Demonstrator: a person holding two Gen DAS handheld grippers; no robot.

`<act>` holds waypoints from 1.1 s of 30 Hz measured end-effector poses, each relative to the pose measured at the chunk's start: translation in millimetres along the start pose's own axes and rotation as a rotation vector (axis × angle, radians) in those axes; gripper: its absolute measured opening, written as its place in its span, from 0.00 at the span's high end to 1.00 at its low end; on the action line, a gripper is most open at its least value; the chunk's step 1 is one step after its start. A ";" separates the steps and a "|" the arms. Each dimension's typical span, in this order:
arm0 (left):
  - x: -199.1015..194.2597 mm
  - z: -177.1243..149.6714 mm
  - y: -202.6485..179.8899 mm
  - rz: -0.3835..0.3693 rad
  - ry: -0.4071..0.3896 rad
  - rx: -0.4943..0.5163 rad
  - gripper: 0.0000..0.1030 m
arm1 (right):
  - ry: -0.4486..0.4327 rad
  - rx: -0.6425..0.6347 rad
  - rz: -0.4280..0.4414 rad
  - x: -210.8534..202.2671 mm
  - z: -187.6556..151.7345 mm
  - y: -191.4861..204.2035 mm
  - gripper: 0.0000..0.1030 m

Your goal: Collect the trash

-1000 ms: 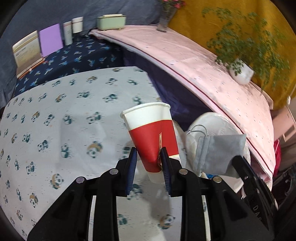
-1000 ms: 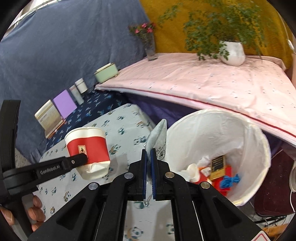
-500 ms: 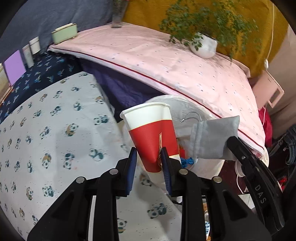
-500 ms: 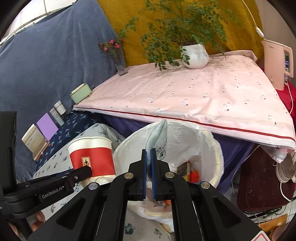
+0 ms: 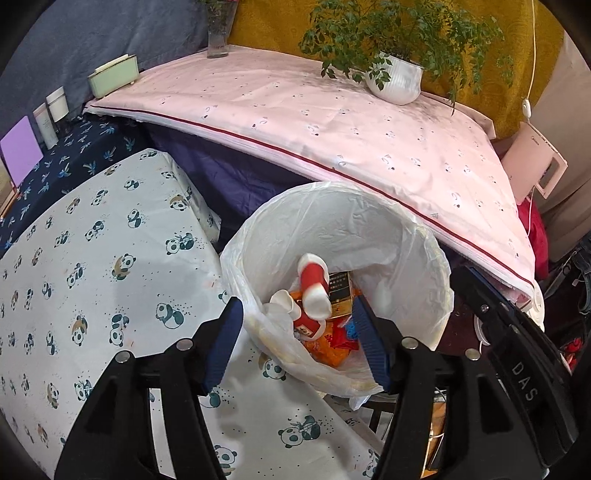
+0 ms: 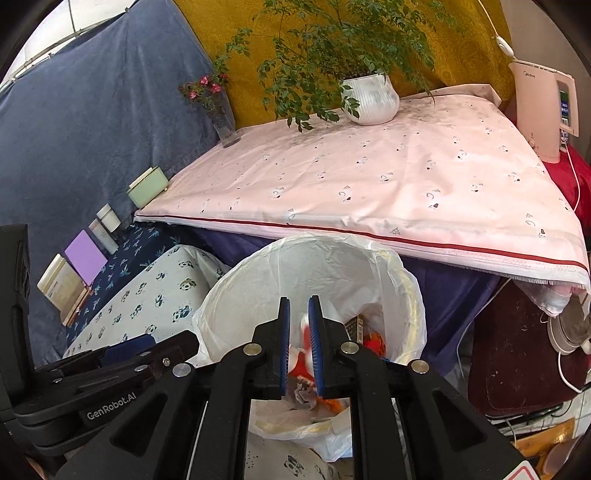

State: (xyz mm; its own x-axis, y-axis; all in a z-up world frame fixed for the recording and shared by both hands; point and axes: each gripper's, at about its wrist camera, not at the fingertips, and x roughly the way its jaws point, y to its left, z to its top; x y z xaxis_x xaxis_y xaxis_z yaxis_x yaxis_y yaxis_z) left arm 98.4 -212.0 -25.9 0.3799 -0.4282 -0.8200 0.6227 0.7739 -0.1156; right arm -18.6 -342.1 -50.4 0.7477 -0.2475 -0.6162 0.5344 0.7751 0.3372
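Note:
A bin lined with a white plastic bag (image 5: 369, 218) stands beside the panda-print table; it also shows in the right wrist view (image 6: 332, 266). The red and white paper cup (image 5: 314, 284) lies inside it on other trash, next to a gold box (image 5: 340, 295) and orange wrappers. My left gripper (image 5: 299, 339) is open and empty above the bin's near rim. My right gripper (image 6: 300, 347) is slightly open and empty over the bin. A crumpled grey piece (image 6: 303, 393) lies in the bin below the right gripper.
The panda-print table (image 5: 92, 258) is on the left. A higher table with a pink cloth (image 5: 332, 122) carries a potted plant (image 5: 397, 79), a vase (image 5: 218, 33) and a green box (image 5: 112, 75). A pink appliance (image 6: 543, 110) and cables are at the right.
My left gripper opened and the paper cup dropped into the bin. My right gripper let go of the grey mask, which is no longer between its fingers. Both grippers moved over the bin.

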 end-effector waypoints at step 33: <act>-37.0 -35.4 17.2 0.108 -0.062 0.009 0.29 | 0.006 -0.154 -0.034 -38.4 -19.3 27.0 0.32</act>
State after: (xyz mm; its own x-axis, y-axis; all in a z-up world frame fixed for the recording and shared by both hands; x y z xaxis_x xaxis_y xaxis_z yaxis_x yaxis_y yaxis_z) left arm 70.8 -166.3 -17.3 0.4864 -0.3711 -0.7910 0.5818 0.8130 -0.0237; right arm -40.4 -300.4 -31.4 0.7275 -0.2721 -0.6299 0.4925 0.8463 0.2031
